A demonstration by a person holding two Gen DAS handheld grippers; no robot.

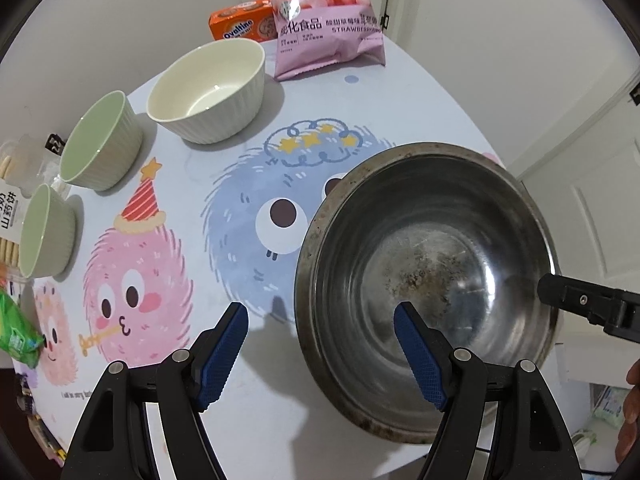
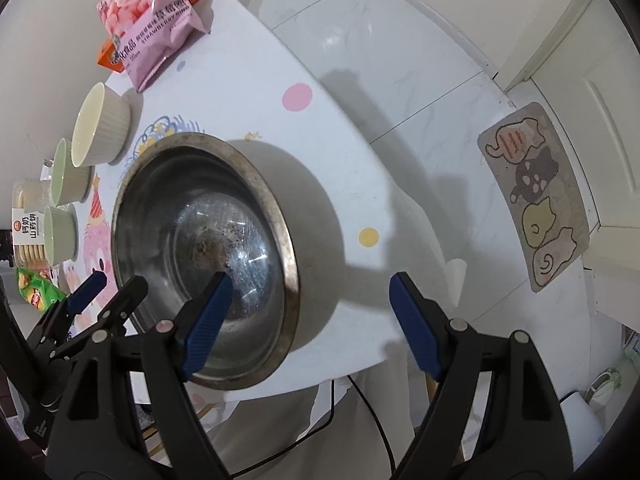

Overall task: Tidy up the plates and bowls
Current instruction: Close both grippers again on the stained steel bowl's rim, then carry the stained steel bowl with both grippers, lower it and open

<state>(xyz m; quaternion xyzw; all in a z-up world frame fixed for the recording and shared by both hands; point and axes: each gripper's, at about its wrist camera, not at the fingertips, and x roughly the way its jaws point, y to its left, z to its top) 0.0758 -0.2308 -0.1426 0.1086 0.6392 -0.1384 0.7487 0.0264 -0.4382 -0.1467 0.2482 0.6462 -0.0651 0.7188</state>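
Both tools open: left tool (image 1: 320, 356) straddling near rim of steel bowl (image 1: 432, 280), right tool (image 2: 308, 324) straddling opposite rim. Bowl on counter (image 1: 248, 168) near its edge. Advisable: seat pads evenly, close together, lift level. Steel bowl holds only residue; cream bowl (image 1: 208, 92), two green bowls (image 1: 100, 142) empty.

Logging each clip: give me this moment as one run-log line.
left gripper: open, straddling steel bowl rim | right gripper: open, straddling opposite rim | bowl: on table, ungripped | cream bowl, two green bowls: untouched
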